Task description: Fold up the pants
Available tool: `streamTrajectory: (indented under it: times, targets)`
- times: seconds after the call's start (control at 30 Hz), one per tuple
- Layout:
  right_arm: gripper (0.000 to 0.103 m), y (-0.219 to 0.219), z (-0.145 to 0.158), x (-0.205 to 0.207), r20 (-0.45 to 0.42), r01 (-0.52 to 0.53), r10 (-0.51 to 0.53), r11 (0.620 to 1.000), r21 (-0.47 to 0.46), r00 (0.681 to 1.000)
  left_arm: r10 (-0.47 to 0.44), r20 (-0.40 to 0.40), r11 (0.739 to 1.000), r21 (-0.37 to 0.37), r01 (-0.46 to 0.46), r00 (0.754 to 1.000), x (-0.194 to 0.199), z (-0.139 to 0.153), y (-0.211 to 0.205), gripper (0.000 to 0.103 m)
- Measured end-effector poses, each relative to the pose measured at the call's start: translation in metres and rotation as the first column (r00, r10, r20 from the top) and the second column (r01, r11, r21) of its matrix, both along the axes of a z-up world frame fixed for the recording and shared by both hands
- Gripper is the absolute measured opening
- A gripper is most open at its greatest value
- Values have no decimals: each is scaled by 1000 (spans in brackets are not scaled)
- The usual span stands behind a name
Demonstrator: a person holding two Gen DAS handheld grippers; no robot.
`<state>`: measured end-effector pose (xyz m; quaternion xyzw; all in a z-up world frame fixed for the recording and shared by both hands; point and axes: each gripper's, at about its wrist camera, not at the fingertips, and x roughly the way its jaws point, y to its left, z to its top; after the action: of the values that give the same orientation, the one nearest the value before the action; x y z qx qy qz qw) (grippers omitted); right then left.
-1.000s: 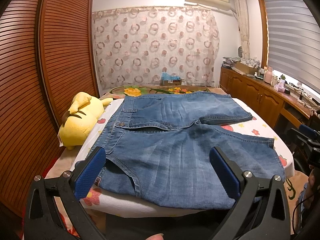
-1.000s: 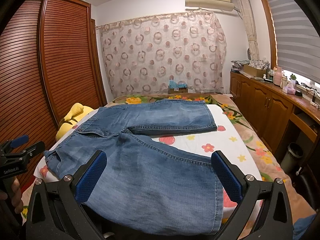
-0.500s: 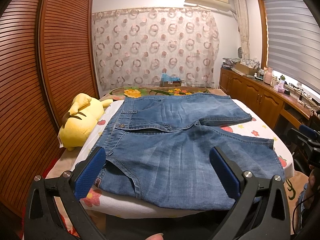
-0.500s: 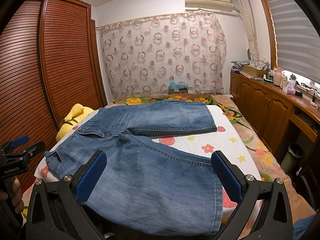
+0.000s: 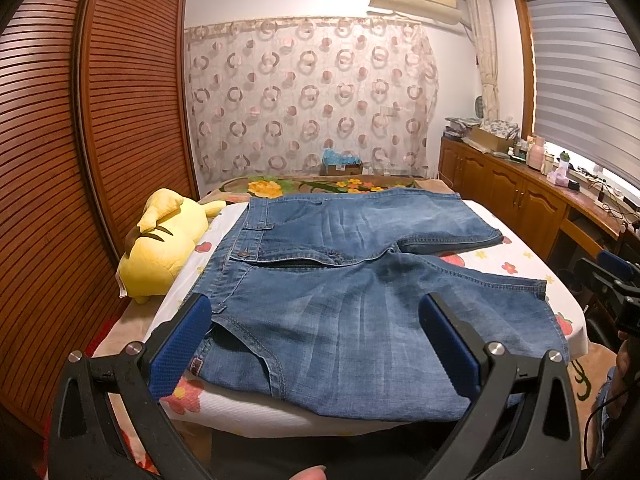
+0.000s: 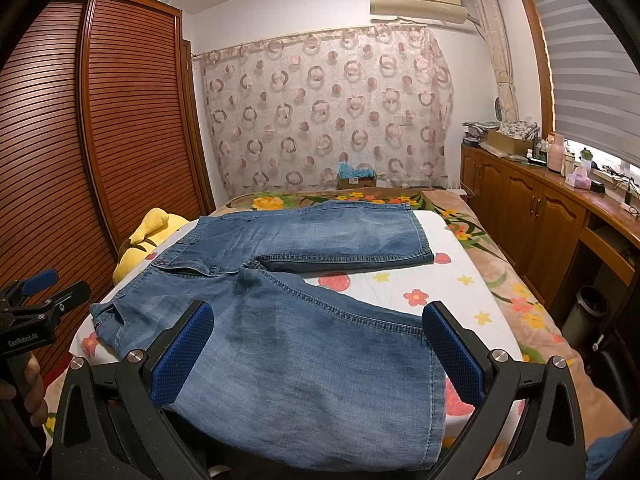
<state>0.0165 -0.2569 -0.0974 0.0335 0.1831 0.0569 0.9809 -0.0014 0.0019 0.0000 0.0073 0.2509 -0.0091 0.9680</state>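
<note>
Blue denim shorts (image 5: 340,272) (image 6: 280,300) lie spread flat on the bed, waistband to the left, both legs pointing right, the near leg reaching the bed's front edge. My left gripper (image 5: 316,340) hovers open above the near waistband side, its blue pads wide apart and holding nothing. Over the near leg's hem end hangs my right gripper (image 6: 318,346), also open and empty. Each gripper shows at the other view's edge: the right one (image 5: 612,280), the left one (image 6: 36,300).
A yellow plush toy (image 5: 160,248) lies at the bed's left edge beside a slatted wooden wardrobe (image 5: 80,160). The floral bedsheet (image 6: 460,292) shows to the right of the shorts. Wooden cabinets (image 6: 540,216) run along the right wall, with a bin (image 6: 588,312) below.
</note>
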Motion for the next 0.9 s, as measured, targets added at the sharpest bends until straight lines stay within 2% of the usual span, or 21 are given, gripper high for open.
streamTrajectory:
  times: [0.9]
  targets:
    - [103,0,2,0,7,2,-2,1000,-2,1000,0,3,1000,-2,0,1000,-1,0,0,103]
